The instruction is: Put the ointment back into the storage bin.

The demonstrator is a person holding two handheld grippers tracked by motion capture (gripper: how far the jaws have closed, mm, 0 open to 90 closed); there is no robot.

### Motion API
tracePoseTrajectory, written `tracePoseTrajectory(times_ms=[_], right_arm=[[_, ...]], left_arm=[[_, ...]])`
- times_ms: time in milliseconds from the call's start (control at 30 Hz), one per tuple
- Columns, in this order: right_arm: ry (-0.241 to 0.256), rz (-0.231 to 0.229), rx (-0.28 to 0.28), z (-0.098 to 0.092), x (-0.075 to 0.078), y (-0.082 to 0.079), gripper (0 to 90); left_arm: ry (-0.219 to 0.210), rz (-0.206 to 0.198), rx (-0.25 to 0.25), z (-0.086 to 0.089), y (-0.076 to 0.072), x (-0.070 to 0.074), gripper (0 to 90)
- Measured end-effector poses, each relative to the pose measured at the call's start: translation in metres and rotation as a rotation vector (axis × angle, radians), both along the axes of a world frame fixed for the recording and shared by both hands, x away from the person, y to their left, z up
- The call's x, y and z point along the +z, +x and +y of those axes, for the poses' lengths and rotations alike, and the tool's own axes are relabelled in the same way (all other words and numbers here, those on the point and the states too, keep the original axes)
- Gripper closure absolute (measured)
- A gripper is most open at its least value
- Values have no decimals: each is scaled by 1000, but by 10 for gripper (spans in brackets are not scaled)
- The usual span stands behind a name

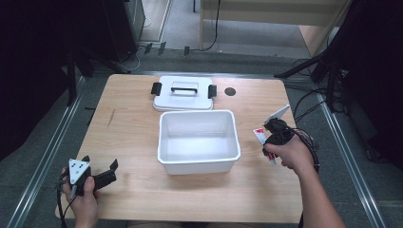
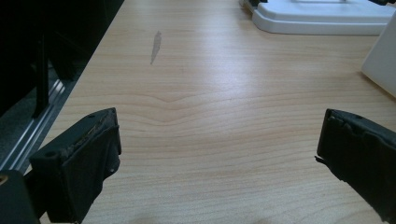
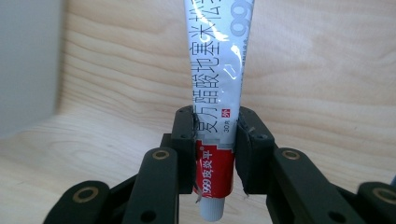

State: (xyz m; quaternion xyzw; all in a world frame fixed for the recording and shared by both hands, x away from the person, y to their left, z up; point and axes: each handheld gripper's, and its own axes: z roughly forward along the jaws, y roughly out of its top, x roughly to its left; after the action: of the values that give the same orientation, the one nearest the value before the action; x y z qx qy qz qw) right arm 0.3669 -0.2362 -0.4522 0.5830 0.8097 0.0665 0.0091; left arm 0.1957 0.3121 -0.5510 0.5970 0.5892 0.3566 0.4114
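Observation:
A silver-white ointment tube [image 3: 217, 60] with a red band near its cap stands between the jaws of my right gripper [image 3: 216, 135], which is shut on its lower part. In the high view the right gripper [image 1: 274, 124] is just right of the white bin [image 1: 198, 141], and the tube's flat end [image 1: 280, 113] points up and away. My left gripper [image 1: 113, 171] rests low over the table's near left corner. Its jaws are wide open with bare wood between them in the left gripper view [image 2: 219, 140].
The open white bin sits mid-table, with its white lid [image 1: 183, 92] and black latches flat behind it. The bin's wall [image 2: 383, 60] and the lid [image 2: 322, 18] lie ahead of the left gripper. A dark round hole [image 1: 230, 91] marks the wooden table [image 1: 133, 123].

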Motion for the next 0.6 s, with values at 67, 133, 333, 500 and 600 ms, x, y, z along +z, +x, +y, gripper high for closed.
tracePoseTrajectory(times_ms=[67, 133, 333, 500, 600], right_arm=[[14, -8, 2, 1, 10, 1, 725], [15, -17, 10, 3, 21, 3, 725], [36, -39, 31, 12, 49, 6, 725], [47, -59, 73, 27, 70, 7, 725], [48, -72, 102, 37, 80, 7, 724]], left_arm=[[0, 1, -1, 0, 0, 0, 1], [0, 1, -1, 0, 0, 0, 0], [-2, 3, -2, 0, 0, 0, 0], [-2, 4, -3, 1, 0, 0, 1], [-3, 3, -2, 0, 0, 0, 1]])
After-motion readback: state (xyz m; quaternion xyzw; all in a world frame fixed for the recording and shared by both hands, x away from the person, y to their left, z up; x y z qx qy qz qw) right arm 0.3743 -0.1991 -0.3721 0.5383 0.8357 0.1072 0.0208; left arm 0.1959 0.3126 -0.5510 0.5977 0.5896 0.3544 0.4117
